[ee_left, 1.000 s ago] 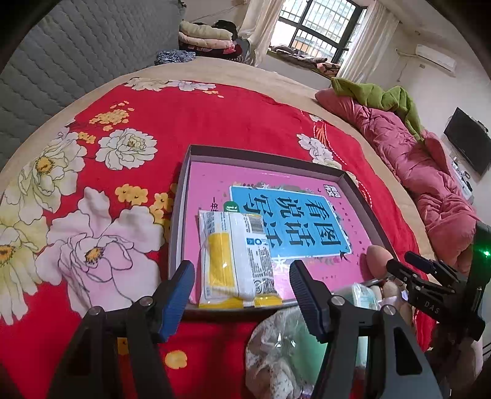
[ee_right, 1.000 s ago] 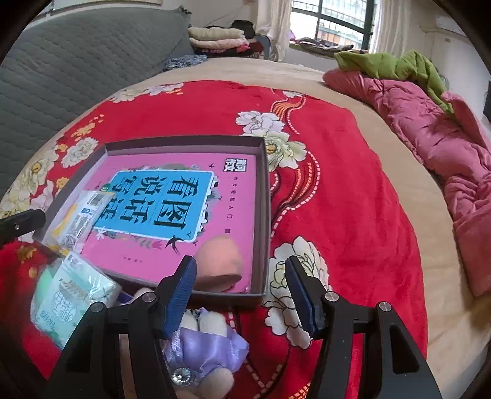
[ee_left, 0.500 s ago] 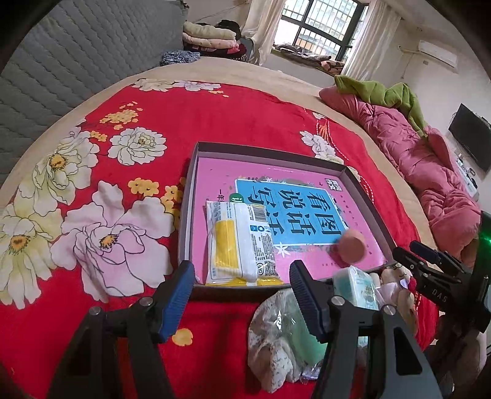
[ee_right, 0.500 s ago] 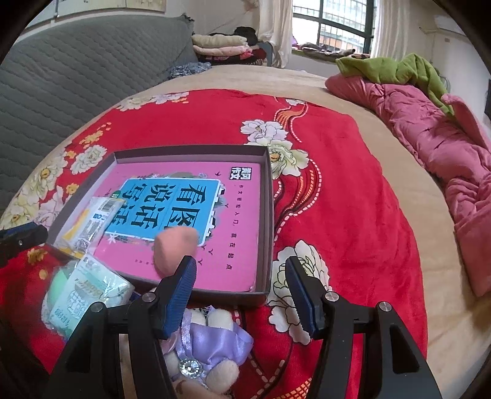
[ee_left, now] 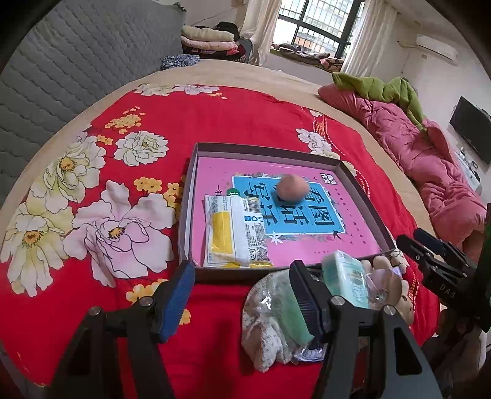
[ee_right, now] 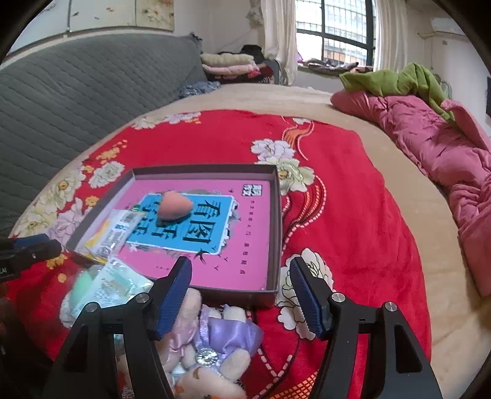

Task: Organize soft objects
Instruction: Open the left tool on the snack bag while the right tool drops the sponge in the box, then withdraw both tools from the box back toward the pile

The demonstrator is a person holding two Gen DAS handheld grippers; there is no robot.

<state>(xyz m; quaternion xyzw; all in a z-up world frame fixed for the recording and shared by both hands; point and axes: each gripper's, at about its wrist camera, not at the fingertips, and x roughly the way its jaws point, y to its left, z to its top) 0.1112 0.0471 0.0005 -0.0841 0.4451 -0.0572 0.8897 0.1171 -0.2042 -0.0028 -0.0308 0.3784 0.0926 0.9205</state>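
Bedroom: grey quilted headboard (ee_right: pixel 76 92), barred window (ee_right: pixel 334 30) with white curtains (ee_left: pixel 260 27), wall TV (ee_left: pixel 469 129), air conditioner (ee_left: pixel 437 49), daylight.

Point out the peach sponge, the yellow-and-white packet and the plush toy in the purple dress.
peach sponge (ee_left: pixel 292 187), left wrist view, middle of its rounded body.
yellow-and-white packet (ee_left: pixel 234 230), left wrist view, centre of the wrapper.
plush toy (ee_right: pixel 227 334), right wrist view, on its purple dress.

Peach egg-shaped sponge (ee_left: pixel 292 187) lies mid-frame in shallow box (ee_left: pixel 187 196), on blue label. Yellow-white packet (ee_left: pixel 234 234) flat at box's lower left. Green packet (ee_left: pixel 346 277) and plush toy (ee_right: pixel 211 346) outside, lower frame.
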